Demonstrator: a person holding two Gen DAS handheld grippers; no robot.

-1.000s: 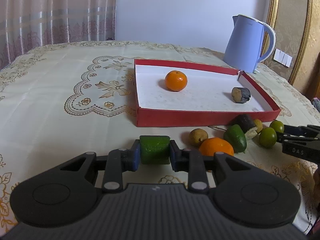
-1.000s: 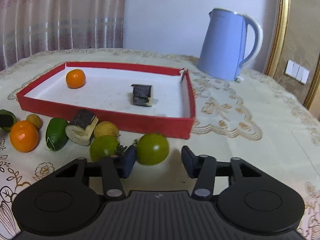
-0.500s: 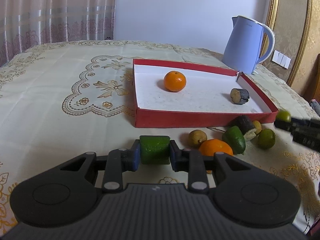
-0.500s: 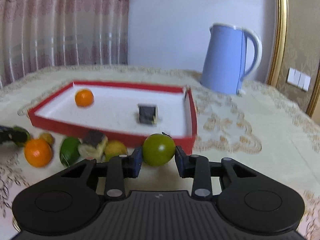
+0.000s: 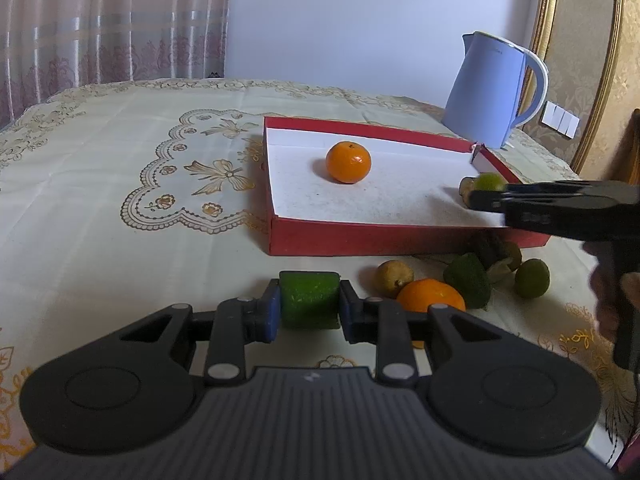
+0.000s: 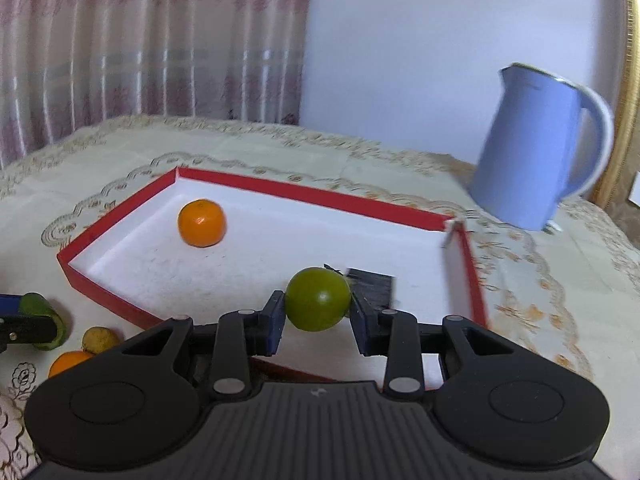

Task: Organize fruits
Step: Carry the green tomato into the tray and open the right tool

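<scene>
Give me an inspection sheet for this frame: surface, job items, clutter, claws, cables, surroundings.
Surface: table under a cream embroidered tablecloth.
Job's things: red tray with white floor holds an orange and a dark fruit chunk. Outside, by its near wall: second orange, yellowish fruit, dark green fruit, round green fruit.
Clutter: blue kettle behind the tray.
Claws: left claw shut on a green fruit piece, low in front of the tray; right claw shut on a green lime, over the tray.
Cables: nothing seen.
Surroundings: curtain, pale wall, gold-framed panel, wall switches.
</scene>
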